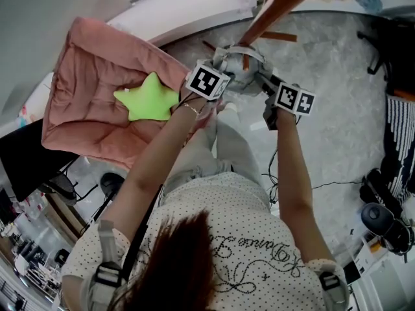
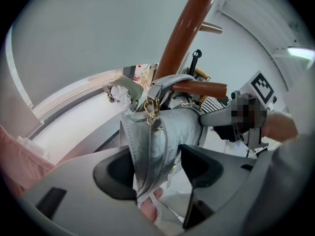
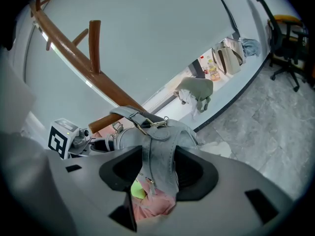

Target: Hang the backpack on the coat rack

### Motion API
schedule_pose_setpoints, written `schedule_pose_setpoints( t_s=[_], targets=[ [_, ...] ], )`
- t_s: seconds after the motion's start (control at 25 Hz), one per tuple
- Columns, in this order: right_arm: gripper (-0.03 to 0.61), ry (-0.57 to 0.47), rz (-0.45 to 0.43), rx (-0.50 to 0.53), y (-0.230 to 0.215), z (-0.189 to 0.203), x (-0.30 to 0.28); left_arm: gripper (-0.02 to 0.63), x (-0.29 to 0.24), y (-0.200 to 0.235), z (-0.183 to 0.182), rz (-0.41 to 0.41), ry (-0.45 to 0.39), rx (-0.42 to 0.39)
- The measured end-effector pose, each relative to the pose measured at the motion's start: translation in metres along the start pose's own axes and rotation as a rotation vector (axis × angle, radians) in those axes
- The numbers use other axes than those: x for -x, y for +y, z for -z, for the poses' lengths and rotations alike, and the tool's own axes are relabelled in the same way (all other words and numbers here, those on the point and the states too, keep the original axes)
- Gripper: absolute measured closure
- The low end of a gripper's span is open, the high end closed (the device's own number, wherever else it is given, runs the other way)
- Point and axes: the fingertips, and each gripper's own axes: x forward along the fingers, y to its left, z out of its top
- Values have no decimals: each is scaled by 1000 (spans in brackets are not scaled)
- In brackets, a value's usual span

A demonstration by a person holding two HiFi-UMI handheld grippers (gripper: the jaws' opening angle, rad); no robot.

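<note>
The hanging itself looks nearly done. In the left gripper view the top loop (image 2: 170, 80) of the grey backpack (image 2: 157, 141) already lies over a short brown peg (image 2: 199, 87) of the coat rack (image 2: 184, 28), so the bag is on its hook and close against the slanting pole.

What you have not done is let go. Your left gripper (image 2: 157, 168) has the bag's body between its jaws, pressed against the pad on the left and meeting the top of the other, so it reads as a grip. Your right gripper (image 3: 160, 173) stands wide, yet a broad strap of the backpack (image 3: 157, 151) fills the gap and touches both pads (a loose hold, at a guess, but a hold).

From the head view both grippers, left (image 1: 224, 86) and right (image 1: 262, 91), flank the backpack (image 1: 243, 76) at the rack (image 1: 279, 5).

What remains, as I judge it: let the peg take the weight, open both sets of jaws, draw away.
</note>
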Motion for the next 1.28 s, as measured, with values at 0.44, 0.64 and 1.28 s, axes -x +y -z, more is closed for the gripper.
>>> schedule_pose_setpoints(
  t_s=[0.44,0.64,1.28],
  targets=[
    [340,40,60,118,3,10,-2,350,1,4,12,-32,-55,-49],
    [330,31,87,164,3,8,6,379,11,6,17,-69,-71,-56],
    [330,-8,139,280,16,10,50,383,80,-12,7,-130,-231,-92]
  ],
)
